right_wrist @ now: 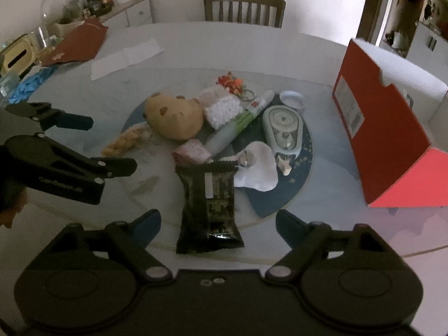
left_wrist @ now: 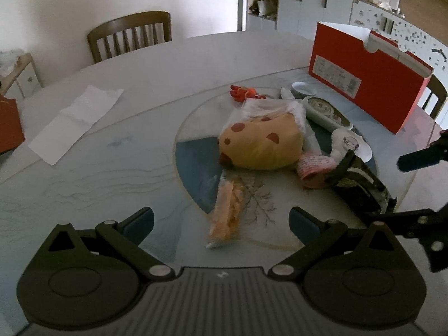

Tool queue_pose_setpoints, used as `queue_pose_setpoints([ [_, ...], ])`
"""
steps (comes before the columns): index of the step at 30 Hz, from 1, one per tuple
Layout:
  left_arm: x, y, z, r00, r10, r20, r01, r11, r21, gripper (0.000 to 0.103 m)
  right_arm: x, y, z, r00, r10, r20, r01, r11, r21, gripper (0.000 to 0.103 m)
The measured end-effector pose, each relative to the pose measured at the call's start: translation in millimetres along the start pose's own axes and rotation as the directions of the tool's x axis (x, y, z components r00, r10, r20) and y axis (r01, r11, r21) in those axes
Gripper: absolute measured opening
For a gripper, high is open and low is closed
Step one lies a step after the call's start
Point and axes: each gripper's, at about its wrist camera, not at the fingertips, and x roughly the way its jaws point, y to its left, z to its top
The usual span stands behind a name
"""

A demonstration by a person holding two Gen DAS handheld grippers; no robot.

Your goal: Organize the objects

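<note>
Near table edge, right gripper (right_wrist: 218, 225) apart w/ dark packet (right_wrist: 208, 210) between, left gripper (left_wrist: 221, 221) apart.

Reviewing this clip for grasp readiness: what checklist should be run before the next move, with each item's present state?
1. Right claw open: ok.
2. Dark snack packet lies between its fingers, not pinched: ok.
3. Left claw open, holding nothing: ok.
4. Clear bag of orange snacks lies between the left fingers: ok.
5. Red box stands open on the table: ok.
6. Pink packet clear of the dark packet's far end: cannot tell.
</note>
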Motion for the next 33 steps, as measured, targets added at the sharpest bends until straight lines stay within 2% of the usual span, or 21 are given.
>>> queue_pose_setpoints([
  [5, 6.8, -1.1, 0.6, 1.0, 0.009, -0.006, -0.009, 1.0, 0.02, 0.103, 9.8, -0.4, 1.8, 1.0, 0.002, -0.018, -0.002, 1.0, 0.001, 0.08],
  [8, 8.9, -1.4, 0.7, 1.0, 0.017, -0.014, -0.017, 0.999, 0.028, 0.102, 13.9, 1.1, 2.5, 1.0, -0.003, -0.022, 0.003, 1.0, -0.01, 0.073],
  [11, 11.3, -0.3, 1.0, 0.998, 0.046, -0.032, -0.045, 0.999, 0.009, 0.102, 17.4, 2.3, 2.8, 1.0, -0.001, -0.031, 0.001, 1.0, -0.012, 0.067],
  [14, 11.1, 5.3, 0.2, 0.999, 0.029, -0.036, -0.03, 0.999, -0.027, 0.1, 20.0, 3.3, 2.9, 0.999, 0.003, -0.034, -0.004, 1.0, -0.01, 0.061],
  [19, 7.6, 5.1, 0.8, 0.999, 0.02, -0.034, -0.021, 0.999, -0.025, 0.08, 19.8, 5.0, 3.8, 1.0, 0.004, -0.031, -0.005, 1.0, -0.016, 0.051],
  [21, 5.5, 2.0, 1.9, 1.0, 0.007, -0.031, -0.008, 1.0, -0.006, 0.062, 19.4, 5.9, 4.1, 1.0, 0.008, -0.03, -0.009, 1.0, -0.02, 0.046],
  [24, 3.8, -4.1, 4.1, 0.999, -0.005, -0.034, 0.006, 1.0, 0.02, 0.044, 17.6, 9.0, 4.1, 1.0, 0.002, -0.03, -0.003, 0.999, -0.032, 0.042],
  [25, 3.2, -6.6, 4.7, 0.999, -0.006, -0.035, 0.007, 1.0, 0.03, 0.04, 17.1, 9.2, 4.1, 1.0, 0.0, -0.031, -0.001, 0.999, -0.033, 0.041],
  [26, 2.7, -8.8, 5.4, 0.999, -0.011, -0.038, 0.013, 0.999, 0.036, 0.033, 16.5, 9.3, 4.2, 0.999, 0.001, -0.032, -0.002, 0.999, -0.032, 0.04],
  [28, 2.2, -13.2, 6.8, 0.999, -0.007, -0.048, 0.009, 0.999, 0.045, 0.027, 14.8, 8.6, 4.1, 0.999, 0.003, -0.032, -0.004, 1.0, -0.03, 0.037],
  [29, 1.6, -15.1, 7.2, 0.999, -0.005, -0.05, 0.008, 0.999, 0.052, 0.019, 13.8, 8.2, 4.0, 0.999, 0.005, -0.032, -0.006, 1.0, -0.029, 0.036],
  [33, -0.4, -17.5, 6.2, 0.998, -0.014, -0.058, 0.016, 0.999, 0.042, 0.019, 9.5, 5.5, 2.7, 0.999, 0.012, -0.035, -0.013, 1.0, -0.018, 0.034],
])
